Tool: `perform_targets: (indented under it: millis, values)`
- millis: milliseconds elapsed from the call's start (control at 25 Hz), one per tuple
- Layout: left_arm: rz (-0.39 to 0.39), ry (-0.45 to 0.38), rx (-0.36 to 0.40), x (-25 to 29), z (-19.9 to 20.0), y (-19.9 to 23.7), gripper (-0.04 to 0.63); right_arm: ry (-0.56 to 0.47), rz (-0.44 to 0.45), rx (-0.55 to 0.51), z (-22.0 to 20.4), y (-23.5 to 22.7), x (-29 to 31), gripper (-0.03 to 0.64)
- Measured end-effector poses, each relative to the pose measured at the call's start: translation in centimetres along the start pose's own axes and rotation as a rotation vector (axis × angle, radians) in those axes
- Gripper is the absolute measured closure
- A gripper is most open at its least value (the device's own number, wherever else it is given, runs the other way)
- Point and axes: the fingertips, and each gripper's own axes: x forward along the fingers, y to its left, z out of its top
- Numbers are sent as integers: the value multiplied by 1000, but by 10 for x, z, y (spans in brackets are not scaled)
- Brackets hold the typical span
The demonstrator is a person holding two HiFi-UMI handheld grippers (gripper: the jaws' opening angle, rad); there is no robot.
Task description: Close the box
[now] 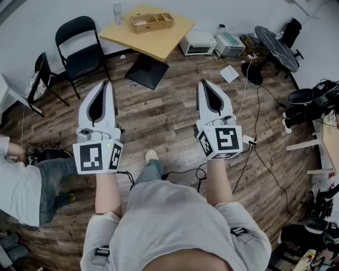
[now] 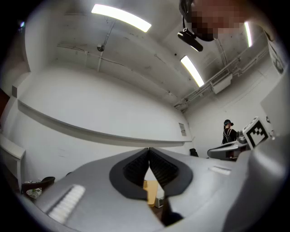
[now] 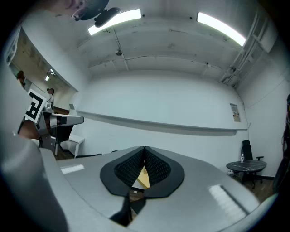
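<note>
A light wooden box with open compartments rests on a yellow square table at the far side of the room. My left gripper and right gripper are held side by side at chest height, pointing toward that table and well short of it. Both are shut with their tips touching and nothing between them. In the left gripper view the left gripper shows a sliver of the yellow table below its tips. The right gripper shows the same table.
A black folding chair stands left of the table, and a clear bottle sits on it. White appliances and a round black table are at the right. Cables trail over the wooden floor. A seated person is at the left.
</note>
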Motion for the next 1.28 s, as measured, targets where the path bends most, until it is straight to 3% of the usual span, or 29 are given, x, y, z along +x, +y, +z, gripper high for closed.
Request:
perform_targets:
  millis: [640, 1280]
  values:
    - [-10, 3, -5, 9, 2, -20, 537, -5, -6, 3, -1, -16, -4, 612]
    - [-28, 0, -9, 117, -35, 8, 537, -6, 17, -3, -23, -52, 105, 612]
